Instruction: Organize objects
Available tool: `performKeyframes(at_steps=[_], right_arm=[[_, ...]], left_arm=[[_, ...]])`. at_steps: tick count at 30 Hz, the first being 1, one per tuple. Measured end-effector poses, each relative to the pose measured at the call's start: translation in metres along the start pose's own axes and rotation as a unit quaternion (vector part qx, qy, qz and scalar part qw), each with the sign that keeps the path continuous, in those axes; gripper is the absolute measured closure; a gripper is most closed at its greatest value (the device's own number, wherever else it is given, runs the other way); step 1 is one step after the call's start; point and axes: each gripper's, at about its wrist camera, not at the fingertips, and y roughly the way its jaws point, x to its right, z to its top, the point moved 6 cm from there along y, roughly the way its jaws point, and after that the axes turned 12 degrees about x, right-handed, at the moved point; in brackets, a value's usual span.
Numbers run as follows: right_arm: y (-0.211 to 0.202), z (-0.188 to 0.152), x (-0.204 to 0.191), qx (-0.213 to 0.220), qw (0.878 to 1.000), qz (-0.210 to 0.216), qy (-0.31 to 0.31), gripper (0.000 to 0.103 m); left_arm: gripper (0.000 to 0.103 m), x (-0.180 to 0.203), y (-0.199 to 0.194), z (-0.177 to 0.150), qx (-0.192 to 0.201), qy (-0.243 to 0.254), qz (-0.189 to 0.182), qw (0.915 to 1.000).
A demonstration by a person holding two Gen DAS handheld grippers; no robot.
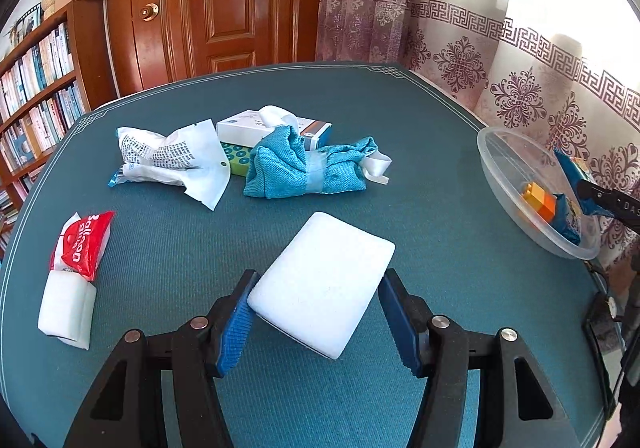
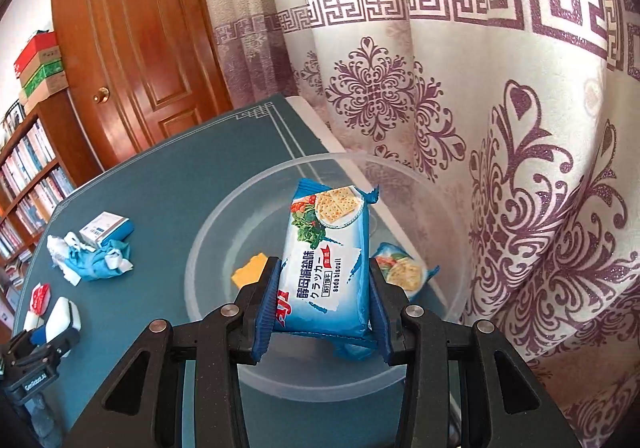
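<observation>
My left gripper (image 1: 320,312) stands around a white sponge block (image 1: 324,280) that lies tilted between its blue pads; the left pad touches it, the right pad shows a small gap. My right gripper (image 2: 324,308) is shut on a blue soda biscuit packet (image 2: 326,256) and holds it over a clear plastic bowl (image 2: 208,248). In the bowl lie a second biscuit packet (image 2: 404,270) and an orange-yellow block (image 2: 250,268). The bowl (image 1: 504,184) also shows in the left wrist view at the table's right edge.
On the teal table (image 1: 400,128) lie a teal cloth bundle (image 1: 296,164), a white box (image 1: 272,126), a crumpled white printed bag (image 1: 168,156) and a red-and-white tissue pack (image 1: 76,268). A curtain hangs close on the right; a bookshelf and door stand behind.
</observation>
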Motion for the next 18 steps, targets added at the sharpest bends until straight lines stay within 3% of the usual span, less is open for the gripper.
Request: performKeyframes(at_steps=[9, 13, 18], right_arm=[[0.020, -0.002, 0.025, -0.010, 0.999, -0.035, 0.010, 0.060], [0.008, 0.000, 0.024, 0.015, 0.999, -0.046, -0.012, 0.059], [-0.010, 0.000, 0.017, 0.035, 0.999, -0.031, -0.022, 0.059]], left_arm=[[0.039, 0.017, 0.002, 0.006, -0.003, 0.016, -0.009, 0.9998], [0.039, 0.028, 0.005, 0.012, -0.002, 0.023, -0.018, 0.9996], [0.039, 0.050, 0.009, 0.015, -0.003, 0.040, -0.035, 0.9986]])
